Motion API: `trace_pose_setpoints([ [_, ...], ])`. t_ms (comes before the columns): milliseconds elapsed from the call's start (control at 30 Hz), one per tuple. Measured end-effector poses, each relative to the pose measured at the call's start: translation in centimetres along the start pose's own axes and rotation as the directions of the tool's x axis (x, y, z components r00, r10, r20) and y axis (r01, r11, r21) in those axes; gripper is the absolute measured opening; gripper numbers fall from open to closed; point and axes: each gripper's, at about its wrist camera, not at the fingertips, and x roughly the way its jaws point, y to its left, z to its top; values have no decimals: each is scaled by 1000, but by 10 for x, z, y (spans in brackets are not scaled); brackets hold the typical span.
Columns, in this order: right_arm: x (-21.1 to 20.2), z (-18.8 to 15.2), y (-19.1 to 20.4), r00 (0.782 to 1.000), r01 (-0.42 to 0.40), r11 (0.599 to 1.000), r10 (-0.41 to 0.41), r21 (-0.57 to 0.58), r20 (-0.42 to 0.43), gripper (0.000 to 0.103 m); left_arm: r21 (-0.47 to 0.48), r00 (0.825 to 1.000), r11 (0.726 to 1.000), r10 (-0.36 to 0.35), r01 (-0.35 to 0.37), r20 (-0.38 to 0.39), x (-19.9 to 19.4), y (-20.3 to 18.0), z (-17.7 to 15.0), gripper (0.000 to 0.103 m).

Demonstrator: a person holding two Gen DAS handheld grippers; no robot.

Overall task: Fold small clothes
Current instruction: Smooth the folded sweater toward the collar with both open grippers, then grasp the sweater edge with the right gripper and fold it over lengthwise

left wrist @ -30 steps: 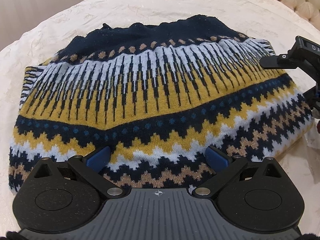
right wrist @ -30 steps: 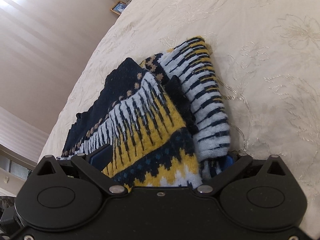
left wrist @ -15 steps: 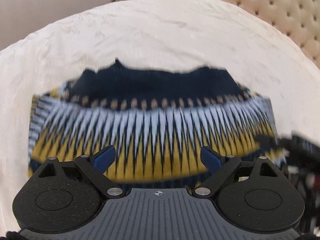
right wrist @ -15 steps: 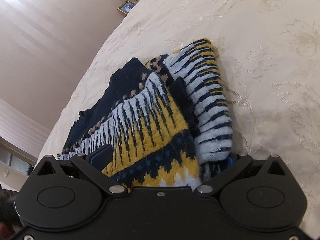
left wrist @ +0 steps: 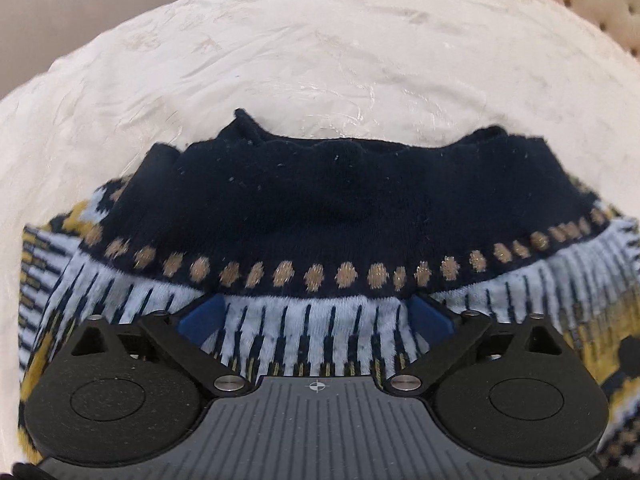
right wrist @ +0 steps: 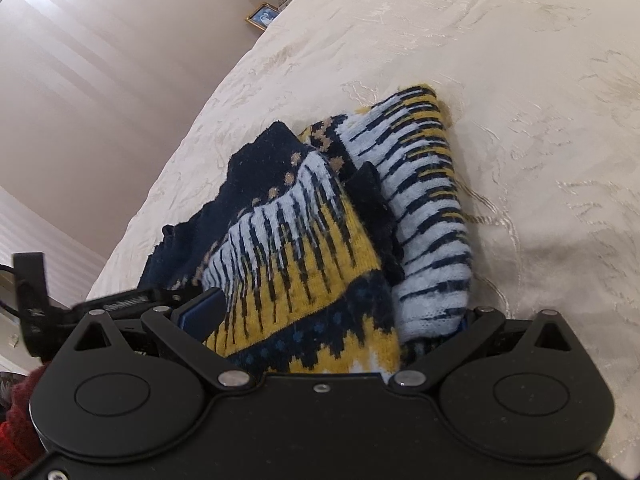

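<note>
Folded sweater (left wrist: 320, 216) on bedspread (left wrist: 320, 60); left gripper (left wrist: 318, 312) over it, jaws opening, nothing pinched; right gripper (right wrist: 332, 320) spread, fabric between, right pad hidden, grip unclear.

Right gripper (right wrist: 324, 320) far pad buried under sweater (right wrist: 320, 248) fold, grip unclear. Sweater's near hem cut off by frame btm. Framed photo (right wrist: 262, 17) too small, maybe a portrait.
</note>
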Motion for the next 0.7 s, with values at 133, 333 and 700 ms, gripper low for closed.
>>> trace_pose_setpoints([
  [133, -2, 2, -1, 1000, -5, 1000, 5, 11, 0, 103, -26, 999, 999, -31, 32, 19, -9, 6, 2, 95],
  [333, -4, 4, -3, 1000, -11, 1000, 11, 28, 2, 103, -81, 991, 992, -92, 101, 101, -64, 42, -17, 85],
  [700, -7, 8, 16, 997, 74, 996, -73, -44, 22, 37, -94, 985, 993, -50, 67, 165, -140, 91, -70, 86],
])
